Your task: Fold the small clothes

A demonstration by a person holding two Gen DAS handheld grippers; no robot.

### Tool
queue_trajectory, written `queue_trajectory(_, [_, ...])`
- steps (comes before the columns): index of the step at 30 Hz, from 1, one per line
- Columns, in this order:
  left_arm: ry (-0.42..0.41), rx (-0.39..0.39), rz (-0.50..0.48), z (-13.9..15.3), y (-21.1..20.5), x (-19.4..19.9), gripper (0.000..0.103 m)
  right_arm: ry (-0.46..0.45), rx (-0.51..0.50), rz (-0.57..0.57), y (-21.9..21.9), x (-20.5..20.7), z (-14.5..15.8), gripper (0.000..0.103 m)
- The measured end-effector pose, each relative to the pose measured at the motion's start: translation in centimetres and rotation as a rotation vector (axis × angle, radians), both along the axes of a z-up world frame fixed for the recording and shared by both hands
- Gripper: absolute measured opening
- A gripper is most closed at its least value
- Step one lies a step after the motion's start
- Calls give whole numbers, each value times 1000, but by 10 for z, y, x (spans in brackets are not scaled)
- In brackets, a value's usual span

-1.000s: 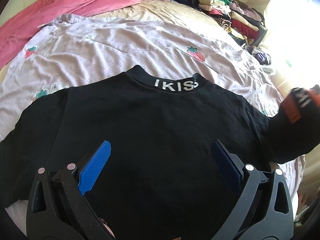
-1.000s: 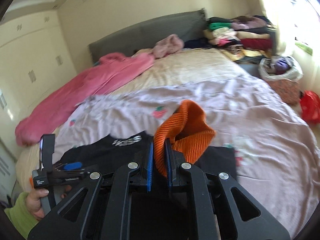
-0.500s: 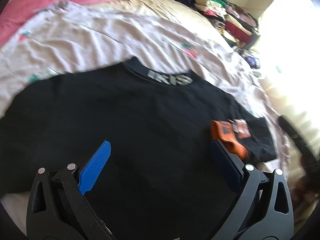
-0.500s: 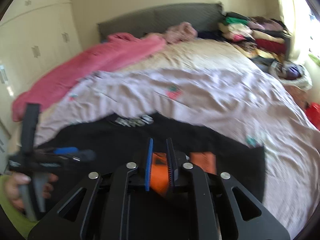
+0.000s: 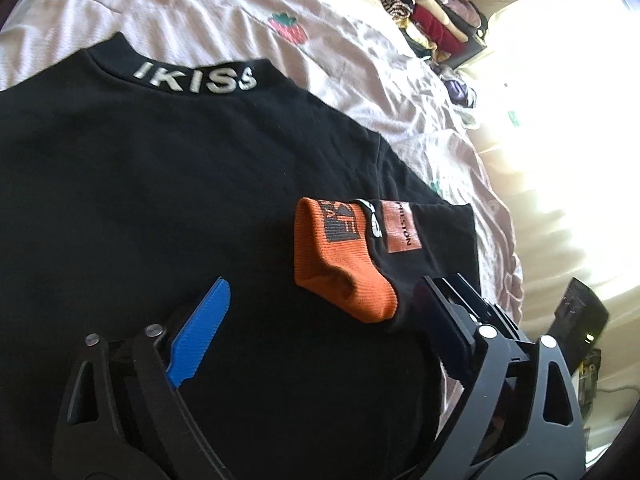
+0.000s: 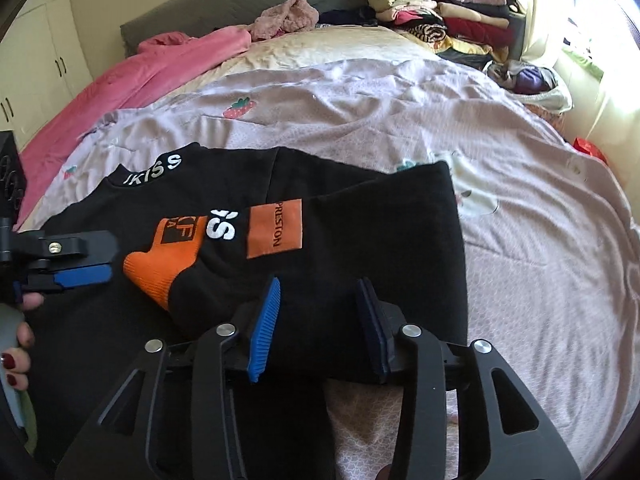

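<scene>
A black sweatshirt point(image 5: 160, 184) point(image 6: 360, 220) with "IKISS" on its collar lies spread on the lilac bedspread point(image 6: 520, 184). One sleeve is folded in across the body, its orange cuff point(image 5: 344, 272) point(image 6: 160, 264) resting on the black cloth beside an orange "PRESTON" patch point(image 6: 274, 234). My right gripper point(image 6: 319, 282) hovers low over that sleeve with its jaws opening; black cloth lies between the pads, unpressed. My left gripper point(image 5: 320, 286) point(image 6: 110, 258) stands wide just before the cuff, its jaws closing a little, gripping nothing.
A pink blanket point(image 6: 132, 80) lies along the bed's far left. Stacked folded clothes point(image 6: 440, 16) sit at the back right by the grey headboard point(image 6: 240, 4). A bag of clothes point(image 6: 532, 80) stands beside the bed. A hand point(image 6: 16, 352) holds the left gripper.
The right gripper came down with the orange cuff, laid the sleeve across the shirt's body and let go of it. The left gripper tilted down and moved in towards the cuff.
</scene>
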State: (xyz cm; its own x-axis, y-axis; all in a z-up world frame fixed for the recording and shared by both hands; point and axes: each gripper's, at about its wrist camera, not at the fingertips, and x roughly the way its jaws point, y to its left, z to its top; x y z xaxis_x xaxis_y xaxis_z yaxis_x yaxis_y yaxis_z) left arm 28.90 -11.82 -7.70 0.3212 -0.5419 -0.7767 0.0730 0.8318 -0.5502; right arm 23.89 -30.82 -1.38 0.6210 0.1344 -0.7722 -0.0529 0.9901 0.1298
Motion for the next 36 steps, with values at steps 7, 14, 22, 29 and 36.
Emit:
queue_trajectory(7, [40, -24, 49, -9, -11, 3, 61, -38, 41, -42, -11, -6, 6, 44])
queue_trajectory(14, [26, 21, 69, -10, -26, 6, 23, -72, 45, -92, -27, -11, 11, 44])
queue_trajectory(22, [-92, 29, 23, 14, -18, -6, 6, -81, 34, -77, -23, -12, 12, 47])
queue_trajectory(29, [-225, 103, 22, 49, -3, -15, 6, -107, 58, -52, -10, -16, 22, 51])
queue_trajectory(36, [-322, 190, 86, 73, 36, -22, 6, -129, 36, -18, 10, -19, 29, 54])
